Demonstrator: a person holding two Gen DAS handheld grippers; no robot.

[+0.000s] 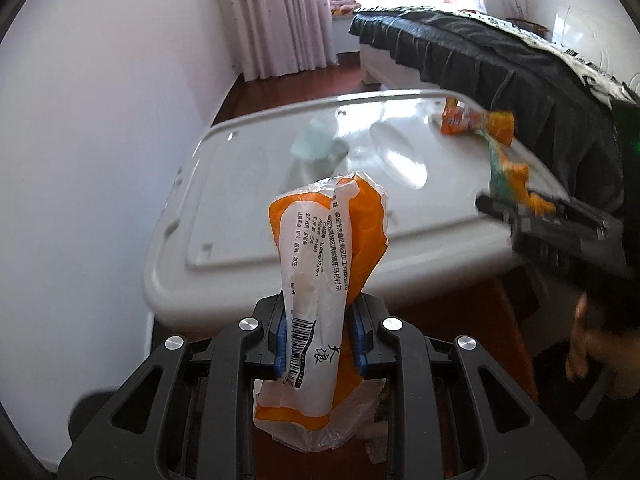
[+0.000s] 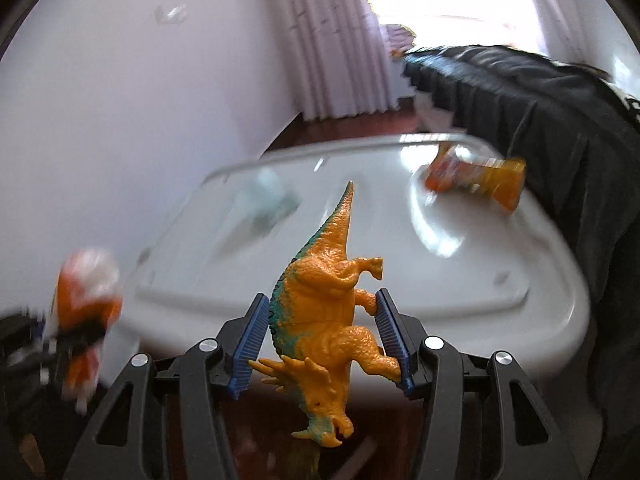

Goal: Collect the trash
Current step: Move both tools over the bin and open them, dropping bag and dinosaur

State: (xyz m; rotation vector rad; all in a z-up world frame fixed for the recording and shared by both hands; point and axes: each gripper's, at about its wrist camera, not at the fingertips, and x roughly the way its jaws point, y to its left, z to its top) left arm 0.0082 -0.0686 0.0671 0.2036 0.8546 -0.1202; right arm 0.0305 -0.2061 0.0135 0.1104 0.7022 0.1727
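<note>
My left gripper (image 1: 320, 332) is shut on an orange and white plastic wrapper (image 1: 328, 240), held upright before the near edge of a white plastic box lid (image 1: 248, 200). My right gripper (image 2: 320, 320) is shut on an orange toy dinosaur (image 2: 328, 312) with a teal back, its tail pointing away and its head hanging down. In the left wrist view the right gripper (image 1: 520, 208) shows blurred at the right with the dinosaur (image 1: 508, 176). In the right wrist view the left gripper (image 2: 68, 336) shows blurred at the left with the wrapper (image 2: 86, 292).
An orange snack packet (image 1: 476, 120) lies at the lid's far right; it also shows in the right wrist view (image 2: 476, 178). A pale green cup-like thing (image 1: 316, 144) sits at the lid's far middle. A bed with a black cover (image 1: 500, 52) stands to the right, a white wall to the left.
</note>
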